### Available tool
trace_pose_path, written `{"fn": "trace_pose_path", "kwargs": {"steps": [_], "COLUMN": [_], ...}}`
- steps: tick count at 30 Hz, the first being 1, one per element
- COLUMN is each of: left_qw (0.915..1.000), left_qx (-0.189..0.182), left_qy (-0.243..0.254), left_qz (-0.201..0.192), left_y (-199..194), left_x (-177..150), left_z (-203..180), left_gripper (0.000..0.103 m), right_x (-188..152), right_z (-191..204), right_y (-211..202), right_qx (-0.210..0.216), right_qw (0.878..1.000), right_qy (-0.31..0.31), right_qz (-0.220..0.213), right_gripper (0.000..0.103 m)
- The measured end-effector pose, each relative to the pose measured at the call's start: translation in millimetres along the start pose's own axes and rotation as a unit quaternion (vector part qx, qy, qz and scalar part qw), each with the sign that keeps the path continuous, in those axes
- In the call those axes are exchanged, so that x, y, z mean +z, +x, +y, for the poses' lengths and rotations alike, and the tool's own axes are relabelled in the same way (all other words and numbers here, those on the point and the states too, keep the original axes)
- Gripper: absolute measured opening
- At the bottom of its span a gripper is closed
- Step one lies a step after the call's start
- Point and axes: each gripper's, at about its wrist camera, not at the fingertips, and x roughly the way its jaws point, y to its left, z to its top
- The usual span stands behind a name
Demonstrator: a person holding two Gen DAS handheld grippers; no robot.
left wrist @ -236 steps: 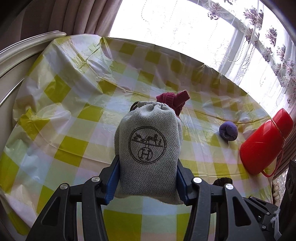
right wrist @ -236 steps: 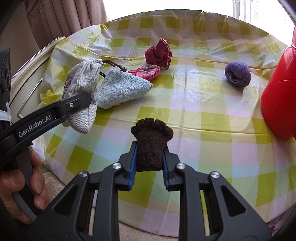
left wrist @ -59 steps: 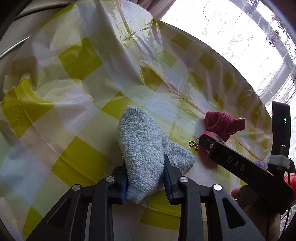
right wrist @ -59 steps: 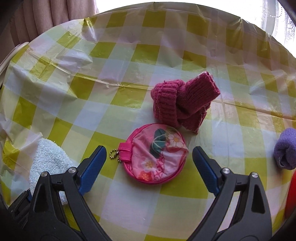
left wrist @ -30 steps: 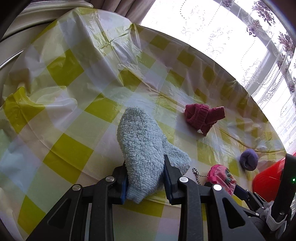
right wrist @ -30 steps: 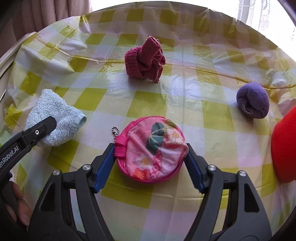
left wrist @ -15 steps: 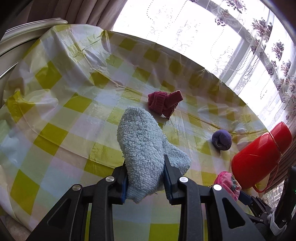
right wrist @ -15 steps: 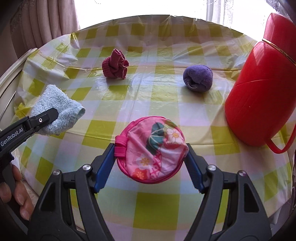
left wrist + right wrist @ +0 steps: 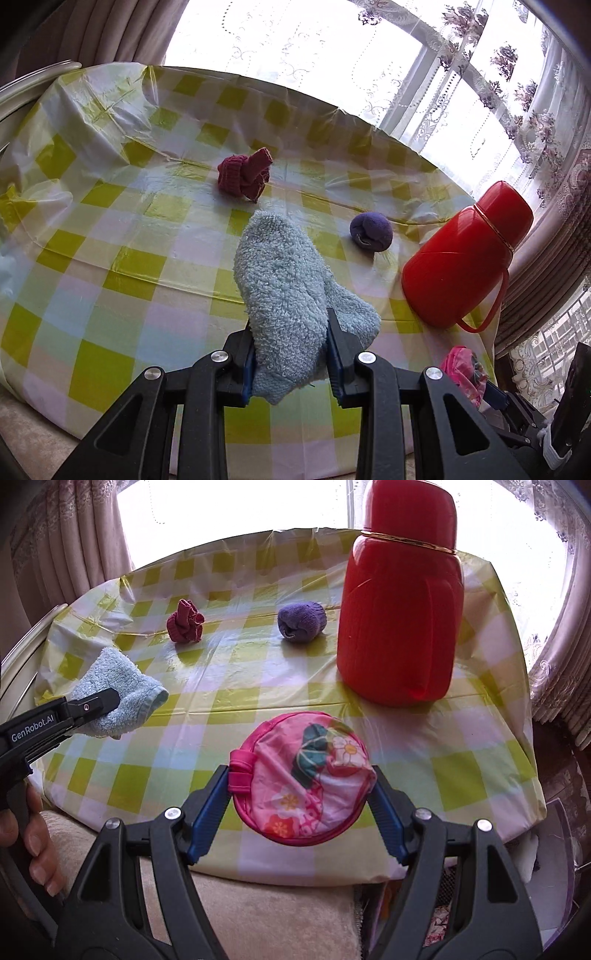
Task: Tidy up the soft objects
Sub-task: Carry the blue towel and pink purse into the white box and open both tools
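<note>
— When you looked, what did the left tool [image 9: 290,356] have?

— It was squeezed tight on a fluffy blue sock [image 9: 284,295]. The sock stuck up between the two blue pads, lifted off the surface [image 9: 122,266], near its front edge.

— And the right tool [image 9: 297,805]?

— Its jaws stood wide, but they were not empty. They pressed on both sides of a round pink pouch [image 9: 303,794] with flowers on it. The pouch hung in the air over the front edge of the surface.

— Could each tool be seen from the other side?

— Yes. From the right one, the left tool showed at the left with the blue sock in it, and a hand [image 9: 33,845] held its grip. From the left one, a bit of the pink pouch showed low at the right.

— What was lying on the surface?

— A dark red sock [image 9: 243,175] was bunched up far back. A purple sock [image 9: 371,232] rolled in a ball lay to its right, well apart from it. A big red flask [image 9: 400,602] stood upright just beside the purple sock.

— What covered the surface?

— A shiny cloth [image 9: 236,672] with yellow and white squares.
</note>
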Motion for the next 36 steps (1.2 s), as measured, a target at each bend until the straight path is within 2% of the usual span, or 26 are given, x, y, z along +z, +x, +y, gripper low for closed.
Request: {"fn": "trace_pose_path", "kwargs": {"steps": [10, 19, 28, 36], "left_qw": [0.9963, 0.9855, 0.9675, 0.9451], "left_qx": [-0.05, -0.097, -0.142, -0.189], "left_qy": [0.066, 0.132, 0.199, 0.252], "left_qz": [0.021, 0.043, 0.066, 0.088], "left_y": [-9, -13, -19, -25], "left_x": [-28, -57, -90, -123], "left_z": [-76, -144, -209, -263], "left_gripper": [0.032, 0.032, 0.032, 0.032], "right_x": [-39, -77, -100, -104], "right_z": [-93, -190, -256, -286], "right_y": [-45, -77, -93, -101], "right_qx": [-0.053, -0.127, -0.169, -0.186], "right_qw": [0.998, 0.985, 0.969, 0.961], "right_qy": [0.047, 0.116, 0.178, 0.204], "right_qz": [0.002, 0.01, 0.015, 0.014], "right_gripper": [0.075, 0.075, 0.076, 0.085]}}
